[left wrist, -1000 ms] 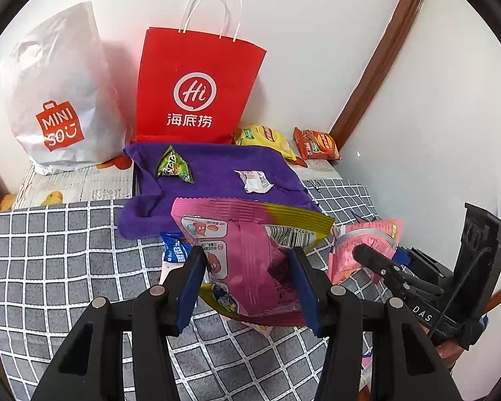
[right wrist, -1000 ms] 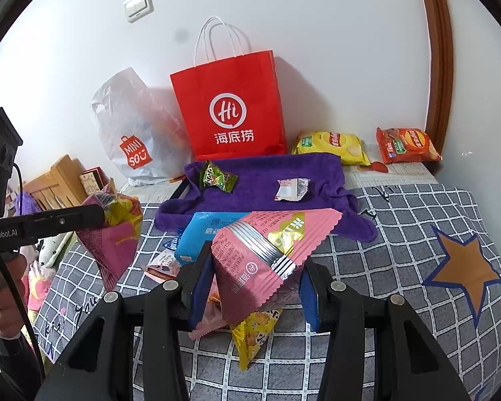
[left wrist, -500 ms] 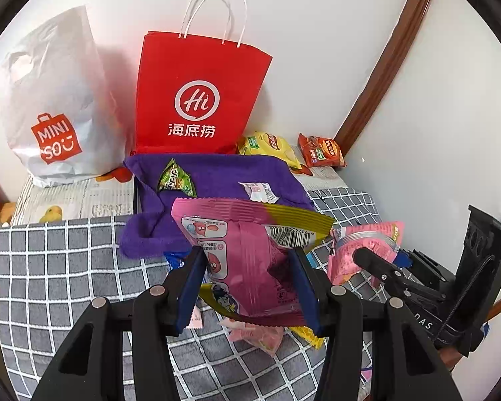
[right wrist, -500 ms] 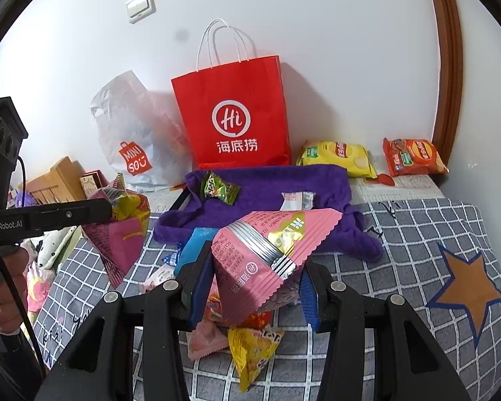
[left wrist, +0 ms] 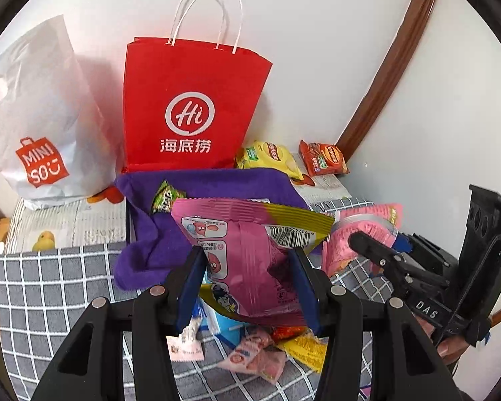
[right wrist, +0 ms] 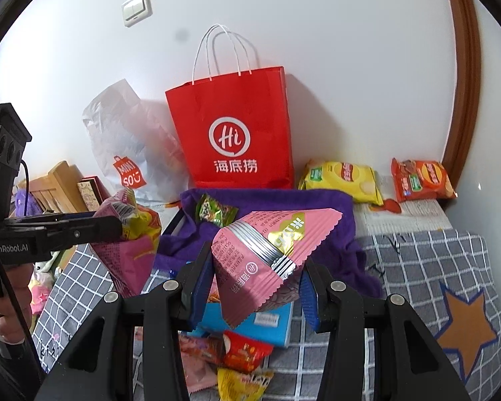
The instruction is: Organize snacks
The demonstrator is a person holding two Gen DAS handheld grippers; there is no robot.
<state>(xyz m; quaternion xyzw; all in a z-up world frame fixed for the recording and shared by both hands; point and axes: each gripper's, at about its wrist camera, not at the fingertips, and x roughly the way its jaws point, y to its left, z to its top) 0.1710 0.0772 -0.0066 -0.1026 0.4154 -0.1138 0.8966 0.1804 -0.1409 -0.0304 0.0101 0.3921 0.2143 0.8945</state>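
Moved: both grippers, packets clamped, now nearer the red paper bag [left wrist: 190, 110].
Left gripper [left wrist: 247, 284]: pads pinch magenta-and-yellow packet [left wrist: 247, 250].
Right gripper [right wrist: 255, 287]: pads pinch pink packet [right wrist: 260, 250].
Ahead of jaws: purple cloth [right wrist: 320, 207], green sachet [right wrist: 215, 209].
Below jaws: loose snacks [right wrist: 240, 354], blue box [right wrist: 267, 322].

Both hands hold their tools tilted downward side by side, the left gripper [left wrist: 247, 280] and the right gripper [right wrist: 254, 287] each clamped on a pink packet.
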